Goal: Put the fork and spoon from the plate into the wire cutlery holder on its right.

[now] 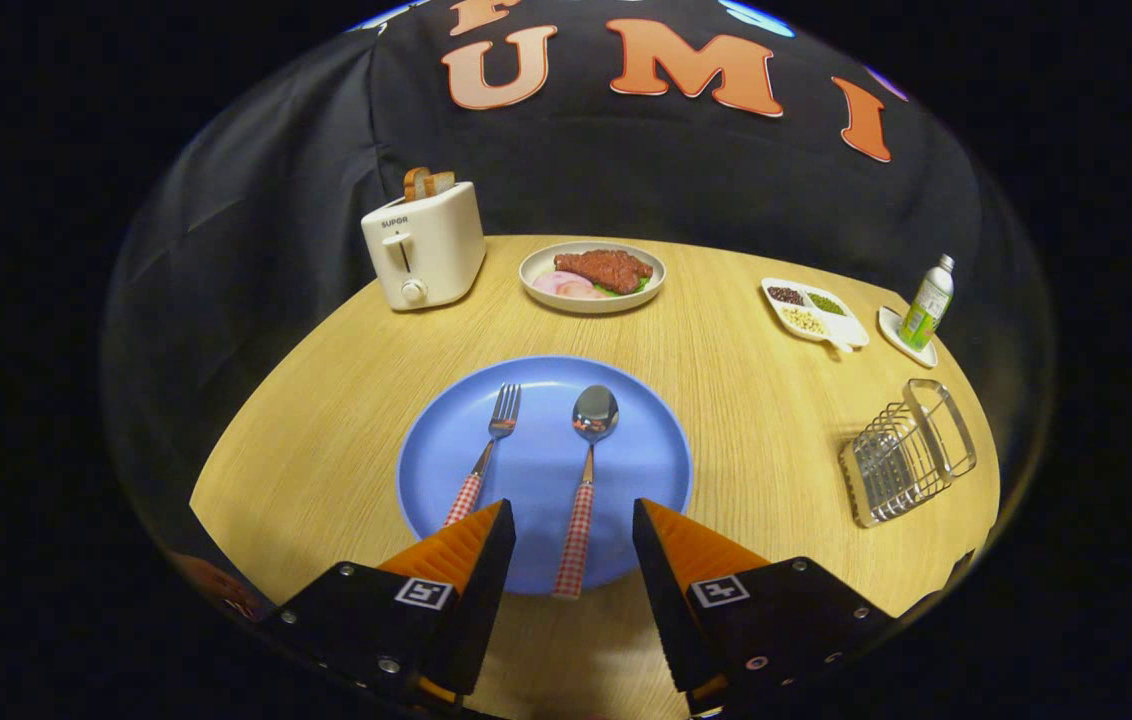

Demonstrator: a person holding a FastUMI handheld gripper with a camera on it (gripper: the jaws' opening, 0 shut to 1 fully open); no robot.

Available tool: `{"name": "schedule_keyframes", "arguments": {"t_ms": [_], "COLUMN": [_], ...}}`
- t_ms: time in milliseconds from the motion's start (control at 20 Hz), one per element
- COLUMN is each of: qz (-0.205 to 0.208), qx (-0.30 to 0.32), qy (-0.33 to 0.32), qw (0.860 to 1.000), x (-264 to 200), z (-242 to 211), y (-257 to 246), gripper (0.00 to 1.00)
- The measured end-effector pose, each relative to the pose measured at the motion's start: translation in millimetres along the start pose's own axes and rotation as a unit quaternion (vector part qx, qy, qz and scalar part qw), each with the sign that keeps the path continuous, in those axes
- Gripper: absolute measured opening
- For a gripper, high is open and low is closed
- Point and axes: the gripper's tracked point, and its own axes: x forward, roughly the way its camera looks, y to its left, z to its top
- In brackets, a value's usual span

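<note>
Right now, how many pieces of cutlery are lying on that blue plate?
2. The fork lies on the blue plate, ahead of the open gripper; the spoon lies beside it, its handle between the fingers.

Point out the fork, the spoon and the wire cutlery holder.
fork (493, 445): gripper view, on its neck.
spoon (595, 411): gripper view, on its bowl.
wire cutlery holder (901, 455): gripper view, on its wire side.

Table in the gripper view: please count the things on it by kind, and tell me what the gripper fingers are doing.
Cutlery: 2, fork and spoon, both on the blue plate
Dishes: 4, blue plate, food plate, divided tray, saucer
Toaster: 1
Bottle: 1
Wire holder: 1
Total: 9
Gripper: open, spoon handle between its fingers, untouched.
</note>
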Motion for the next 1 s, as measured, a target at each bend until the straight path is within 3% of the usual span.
{"name": "schedule_keyframes", "arguments": {"t_ms": [450, 700, 1000], "qz": [-0.028, -0.034, -0.022], "qx": [-0.015, -0.005, 0.011], "qy": [0.053, 0.090, 0.101], "qw": [0.998, 0.995, 0.995], "x": [15.5, 15.6, 4.5], "z": [-15.1, -22.4, -12.1], "y": [-7.5, -12.9, -13.0], "gripper": [0.39, 0.13, 0.09]}}
